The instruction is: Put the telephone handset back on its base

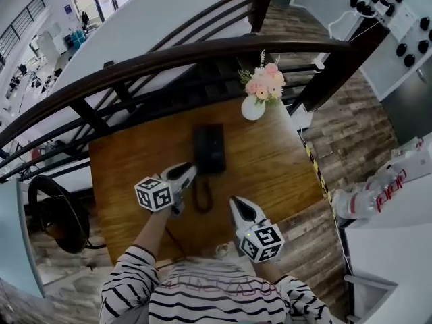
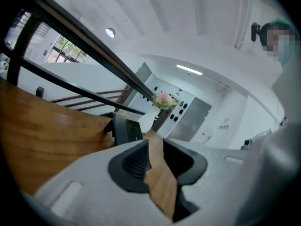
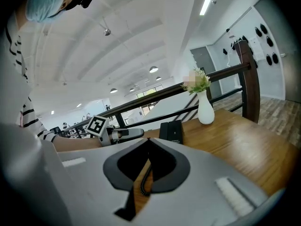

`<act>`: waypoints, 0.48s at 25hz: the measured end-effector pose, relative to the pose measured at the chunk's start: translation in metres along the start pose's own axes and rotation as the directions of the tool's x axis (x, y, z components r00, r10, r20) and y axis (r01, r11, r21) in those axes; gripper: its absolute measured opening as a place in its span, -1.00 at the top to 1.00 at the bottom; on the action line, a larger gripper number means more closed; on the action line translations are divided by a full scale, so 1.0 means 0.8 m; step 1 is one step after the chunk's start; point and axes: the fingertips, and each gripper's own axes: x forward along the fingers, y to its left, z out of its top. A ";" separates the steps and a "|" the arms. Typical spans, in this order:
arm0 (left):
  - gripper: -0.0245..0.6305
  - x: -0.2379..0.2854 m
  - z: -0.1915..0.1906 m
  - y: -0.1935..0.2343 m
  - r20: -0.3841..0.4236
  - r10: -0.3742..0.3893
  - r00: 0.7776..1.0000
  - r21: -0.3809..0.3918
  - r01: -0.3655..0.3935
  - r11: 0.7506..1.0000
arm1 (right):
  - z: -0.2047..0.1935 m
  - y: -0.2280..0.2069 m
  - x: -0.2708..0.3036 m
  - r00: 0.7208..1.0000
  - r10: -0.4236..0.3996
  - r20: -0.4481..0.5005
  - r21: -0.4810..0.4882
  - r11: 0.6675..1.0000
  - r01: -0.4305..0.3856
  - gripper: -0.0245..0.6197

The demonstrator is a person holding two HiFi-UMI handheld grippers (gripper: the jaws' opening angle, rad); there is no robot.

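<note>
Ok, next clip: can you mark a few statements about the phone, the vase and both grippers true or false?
1. The telephone lies on the wooden table. True.
2. The left gripper grips the telephone. False: its jaws stand apart, with only table showing between them.
3. A white vase of flowers stands beyond the telephone. True.
4. The right gripper is wide open. False: its tips meet and it holds nothing.
5. The coiled cord lies on the person's side of the telephone. True.

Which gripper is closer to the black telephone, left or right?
Left. The left gripper is by the near left corner of the telephone; the right gripper is farther off, toward its near right.
</note>
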 end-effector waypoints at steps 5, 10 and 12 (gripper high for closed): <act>0.71 -0.030 -0.006 -0.039 0.021 0.038 0.999 0.052 -0.039 0.998 | 0.003 0.014 -0.022 1.000 0.027 0.016 -0.010 1.000 -0.027 0.92; 0.83 -0.059 -0.009 -0.074 0.065 0.073 0.995 0.100 -0.079 0.992 | 0.003 0.026 -0.041 0.999 0.046 0.018 -0.036 0.998 -0.046 0.92; 0.88 -0.069 -0.012 -0.088 0.077 0.083 0.994 0.118 -0.092 0.989 | 0.003 0.028 -0.050 0.998 0.053 0.023 -0.041 0.998 -0.052 0.92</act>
